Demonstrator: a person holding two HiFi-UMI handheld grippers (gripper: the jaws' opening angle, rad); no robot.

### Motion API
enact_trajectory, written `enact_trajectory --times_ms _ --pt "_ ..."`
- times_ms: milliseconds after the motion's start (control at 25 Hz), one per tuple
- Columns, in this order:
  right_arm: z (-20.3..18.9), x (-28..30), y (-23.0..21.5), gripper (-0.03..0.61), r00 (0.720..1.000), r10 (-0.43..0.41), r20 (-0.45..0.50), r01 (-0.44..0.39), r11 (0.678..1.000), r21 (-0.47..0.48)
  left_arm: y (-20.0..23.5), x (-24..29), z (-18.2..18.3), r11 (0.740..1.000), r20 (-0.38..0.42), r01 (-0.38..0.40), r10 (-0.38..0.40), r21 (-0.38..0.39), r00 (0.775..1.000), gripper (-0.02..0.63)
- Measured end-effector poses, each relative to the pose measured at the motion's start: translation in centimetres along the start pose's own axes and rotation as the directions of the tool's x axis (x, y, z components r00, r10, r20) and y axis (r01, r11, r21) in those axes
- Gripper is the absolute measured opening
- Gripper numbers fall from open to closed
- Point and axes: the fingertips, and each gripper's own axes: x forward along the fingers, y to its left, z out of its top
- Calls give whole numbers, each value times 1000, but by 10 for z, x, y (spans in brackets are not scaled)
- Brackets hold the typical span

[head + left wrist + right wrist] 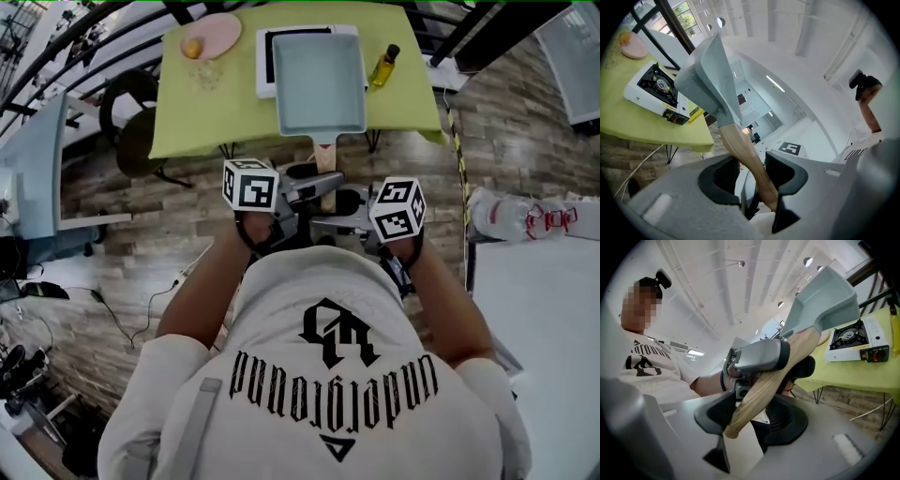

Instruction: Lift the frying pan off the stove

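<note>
A rectangular pale-blue frying pan (319, 80) with a wooden handle (325, 178) hangs in the air above the white portable stove (265, 58) on the green table (202, 117). My left gripper (317, 190) and right gripper (326, 217) come at the handle from opposite sides, each shut on it. In the left gripper view the handle (750, 154) runs between the dark pads (780, 176), and the pan (710, 70) is clear of the stove (656, 91). In the right gripper view the handle (773, 380) crosses my jaws, with the pan (825, 296) above the stove (855, 341).
A pink plate (211, 37) with an orange fruit sits at the table's far left, an oil bottle (383, 66) to the right of the stove. A dark chair (131, 122) stands left of the table. A white table (539, 309) and a plastic bag (525, 217) lie at the right.
</note>
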Motion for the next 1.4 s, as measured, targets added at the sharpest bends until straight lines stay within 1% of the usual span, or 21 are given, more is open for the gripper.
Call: enact_trajectory --times_ms 200,400,720,1000,1400 --pt "-10 1 31 202 1000 7 -15 -7 1000 -10 -26 -10 -15 1000 12 -5 5 -10 1000 187" --pt "-5 19 51 202 1000 19 -8 -19 1000 -21 -40 -33 -15 1000 16 -22 22 3 1000 186" --pt "-2 38 75 204 1000 2 12 -1 999 -34 -59 -57 -19 1000 -10 10 -10 18 1000 186" --pt "-10 76 102 206 999 -26 48 28 999 -28 -75 -97 -36 999 -41 40 -40 14 998 186" --pt "-26 148 149 207 994 -71 82 74 997 -31 -98 -174 -68 997 -82 69 -67 22 994 186"
